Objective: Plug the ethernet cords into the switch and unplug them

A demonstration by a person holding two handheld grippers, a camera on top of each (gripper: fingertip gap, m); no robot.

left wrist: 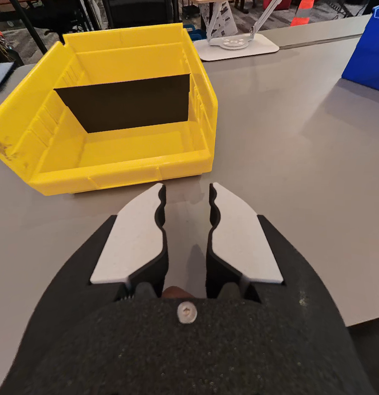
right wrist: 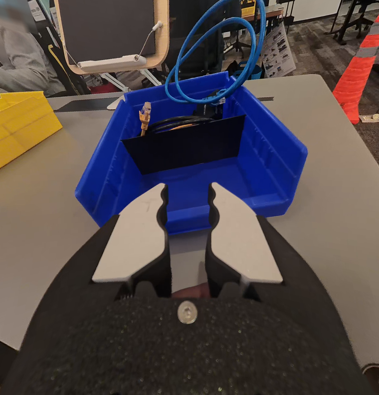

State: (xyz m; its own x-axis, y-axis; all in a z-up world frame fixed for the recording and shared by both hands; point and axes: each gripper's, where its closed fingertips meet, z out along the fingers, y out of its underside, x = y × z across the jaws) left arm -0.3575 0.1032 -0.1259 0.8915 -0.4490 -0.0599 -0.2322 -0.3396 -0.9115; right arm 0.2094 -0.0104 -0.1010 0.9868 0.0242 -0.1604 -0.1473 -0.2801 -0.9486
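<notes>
Grey tabletop (left wrist: 280, 149) fills both views, with an office floor, chairs and an orange cone (left wrist: 302, 12) behind it.

From the left wrist view, the left gripper (left wrist: 187, 188) hovers over the table with its jaws parted and nothing between them. Just beyond its tips sits a yellow bin (left wrist: 120, 177), split crosswise by a black divider (left wrist: 128, 102); both compartments that show are bare. A white stand on a flat base (left wrist: 237, 47) rests on the table behind the bin, and the corner of a blue bin (left wrist: 368, 59) shows at the right edge. No cords or switch appear in this view.

From the right wrist view, the right gripper (right wrist: 187, 188) is likewise spread apart and holding nothing, its tips over the near rim of the blue bin (right wrist: 291, 154). A dark divider (right wrist: 184, 145) crosses this bin too. The near compartment is bare. Behind the divider lie the task's things: a blue ethernet cord (right wrist: 214, 53) that loops high above the back wall, its plug near a dark boxy device (right wrist: 207, 110) that is probably the switch; an orange cord (right wrist: 144, 116) with its clear plug standing upright at the left; and a black cord (right wrist: 173, 121) lying along the divider's top. Whether any plug is seated in the device cannot be told. The yellow bin's edge (right wrist: 20, 124) shows at the left, well apart from the blue one.
</notes>
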